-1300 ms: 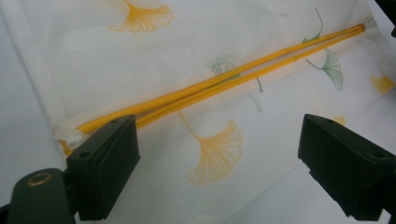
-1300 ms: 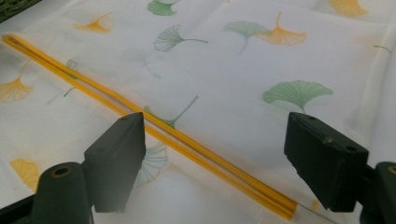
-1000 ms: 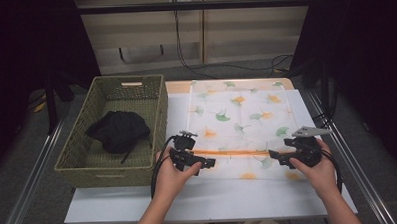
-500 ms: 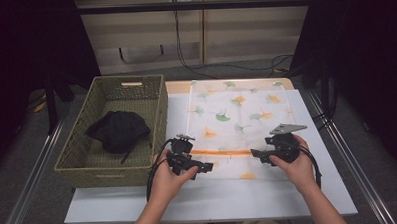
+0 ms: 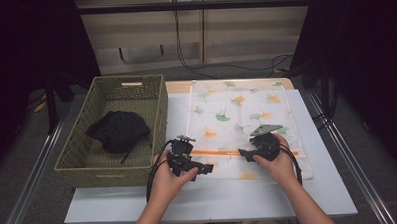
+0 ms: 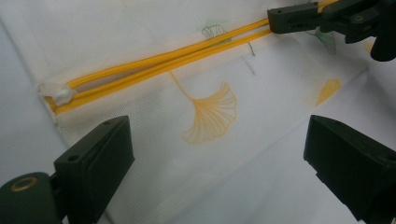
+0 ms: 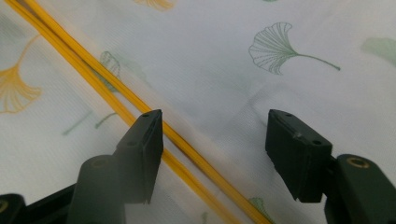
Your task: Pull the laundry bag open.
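A white mesh bag printed with ginkgo leaves lies flat on the table. A yellow zipper runs across its near end. My left gripper stands open at the bag's front left corner. In the left gripper view its jaws spread wide over an orange leaf print, with the zipper and a white end tab just beyond. My right gripper is open over the middle of the zipper. In the right gripper view the zipper passes under its left jaw.
A woven basket stands left of the bag and holds a black garment. The white table has bare room in front of the bag. Metal rails run along both sides.
My right gripper has slid left along the zipper, from the bag's right edge to its middle. The left gripper has hardly moved.
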### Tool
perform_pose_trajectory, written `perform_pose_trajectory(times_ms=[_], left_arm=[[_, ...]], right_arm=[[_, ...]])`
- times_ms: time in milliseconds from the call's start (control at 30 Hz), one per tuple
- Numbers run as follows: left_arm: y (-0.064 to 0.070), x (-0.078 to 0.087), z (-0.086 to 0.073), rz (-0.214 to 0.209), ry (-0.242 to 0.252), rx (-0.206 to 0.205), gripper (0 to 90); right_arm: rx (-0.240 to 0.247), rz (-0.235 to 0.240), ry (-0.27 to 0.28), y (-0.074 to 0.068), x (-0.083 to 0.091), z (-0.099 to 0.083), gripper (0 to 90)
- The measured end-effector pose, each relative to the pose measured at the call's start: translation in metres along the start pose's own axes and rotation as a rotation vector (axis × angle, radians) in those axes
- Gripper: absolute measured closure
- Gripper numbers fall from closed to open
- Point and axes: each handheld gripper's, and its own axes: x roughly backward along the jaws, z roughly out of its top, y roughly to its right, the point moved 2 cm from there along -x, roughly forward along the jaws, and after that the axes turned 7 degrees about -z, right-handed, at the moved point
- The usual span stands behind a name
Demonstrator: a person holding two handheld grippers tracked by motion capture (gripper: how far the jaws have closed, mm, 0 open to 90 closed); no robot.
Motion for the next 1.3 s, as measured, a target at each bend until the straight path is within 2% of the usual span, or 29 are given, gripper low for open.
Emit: perform_pose_trajectory(times_ms=[167, 367, 433, 533, 667, 833, 933, 1133, 1300], left_arm=[[-0.001, -0.002, 0.000, 0.000, 0.000, 0.000, 8.2], [-0.002, -0.002, -0.001, 0.007, -0.003, 0.008, 8.7], [-0.002, -0.002, -0.001, 0.007, -0.001, 0.009, 8.7], [-0.002, -0.002, -0.001, 0.009, 0.001, 0.011, 8.7], [-0.002, -0.002, 0.000, 0.006, -0.002, 0.007, 8.7], [-0.002, -0.002, 0.000, 0.011, -0.001, 0.009, 8.7], [-0.002, -0.002, 0.000, 0.015, -0.005, 0.001, 8.8], [-0.002, -0.002, 0.001, 0.007, -0.001, 0.008, 9.0], [-0.003, -0.003, 0.000, 0.014, 0.001, 0.011, 9.0]], right_arm=[[-0.035, 0.011, 0.002, 0.005, -0.003, -0.003, 38.9], [-0.034, 0.012, 0.005, 0.006, -0.004, -0.003, 41.6], [-0.026, 0.016, 0.018, 0.007, -0.004, -0.003, 45.2], [-0.048, 0.011, 0.016, 0.006, -0.004, -0.003, 53.7], [-0.052, 0.010, 0.019, 0.008, -0.004, -0.002, 60.1], [-0.055, 0.009, 0.016, 0.011, -0.006, -0.001, 66.1], [-0.074, 0.014, 0.014, 0.011, -0.006, 0.000, 69.3], [-0.070, 0.018, 0.011, 0.012, -0.008, 0.002, 78.0], [-0.097, 0.029, 0.041, 0.015, -0.011, 0.000, 84.1]])
